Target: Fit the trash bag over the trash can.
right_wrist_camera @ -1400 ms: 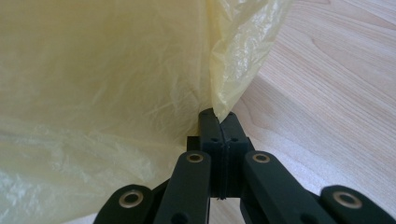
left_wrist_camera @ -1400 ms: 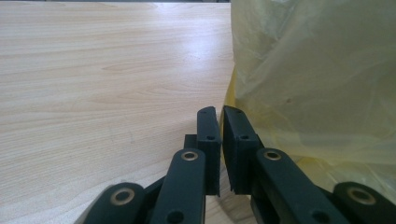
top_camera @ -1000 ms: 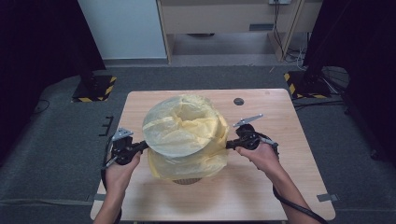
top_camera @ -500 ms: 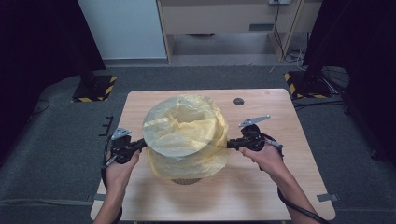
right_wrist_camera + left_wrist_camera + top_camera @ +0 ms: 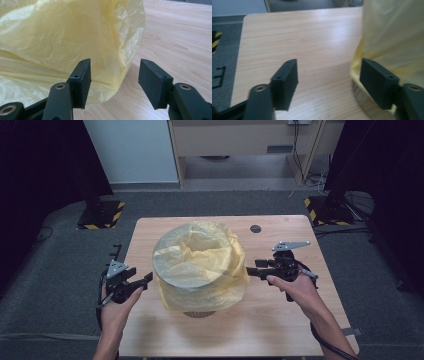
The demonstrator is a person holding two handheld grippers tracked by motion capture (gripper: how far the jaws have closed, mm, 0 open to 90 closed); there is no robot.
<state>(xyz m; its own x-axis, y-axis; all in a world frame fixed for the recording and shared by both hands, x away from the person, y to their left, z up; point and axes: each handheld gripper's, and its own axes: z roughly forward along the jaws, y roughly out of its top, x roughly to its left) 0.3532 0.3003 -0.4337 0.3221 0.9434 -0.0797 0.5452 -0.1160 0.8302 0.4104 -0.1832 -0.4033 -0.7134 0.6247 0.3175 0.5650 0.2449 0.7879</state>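
A pale wooden desk (image 5: 280, 325) carries a large yellow plastic bag (image 5: 200, 262), draped loosely over a round basket (image 5: 200, 313) whose woven base peeks out under the bag's near edge. The bag sits at the middle of the desk, crumpled and puffed at the top. A person's forearms come in from the bottom of the high view, one claw in each hand. The left claw (image 5: 146, 279) is just beside the bag's left side, its jaws apart after just opening, with nothing pinched between them; in the left gripper view (image 5: 328, 78) bare wood shows through the gap, and the bag hangs behind the right-hand jaw. The right claw (image 5: 254, 268) is near the bag's right side, jaws likewise just opened and released; in the right gripper view (image 5: 113, 77) the bag's folded edge lies behind the gap, gripped by neither pad. A small dark disc (image 5: 256, 228) is set in the desk's far side.
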